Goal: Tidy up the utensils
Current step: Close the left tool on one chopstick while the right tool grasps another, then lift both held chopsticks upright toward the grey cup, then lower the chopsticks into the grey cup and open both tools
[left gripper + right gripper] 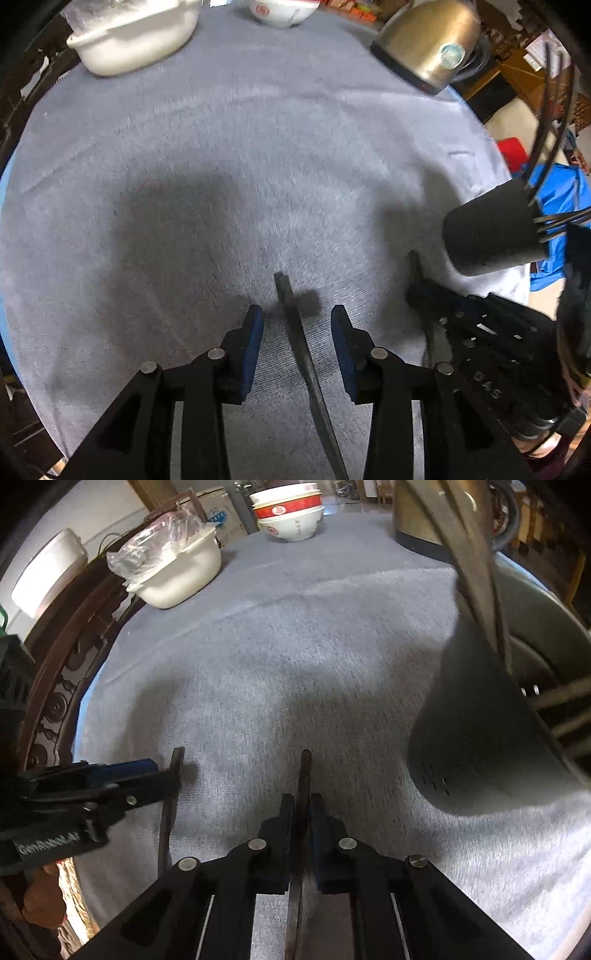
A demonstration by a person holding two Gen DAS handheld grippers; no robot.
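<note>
In the left wrist view my left gripper (296,312) points down at the grey tablecloth. It is open, and a dark flat utensil handle (314,380) lies between its blue pads with a gap on each side. In the right wrist view my right gripper (303,797) is shut on a second dark utensil handle (305,764), whose end sticks out past the fingertips. A dark grey perforated utensil holder (480,738) lies tilted close on the right, with several utensils inside. The left wrist view shows the same holder (491,232) just beyond the right gripper (424,291).
At the back of the table are a white pot (181,579) with a plastic bag in it, stacked red-and-white bowls (291,517) and a golden kettle (428,44). A carved wooden rim (55,701) borders the table on the left. Blue fabric (561,199) lies past the right edge.
</note>
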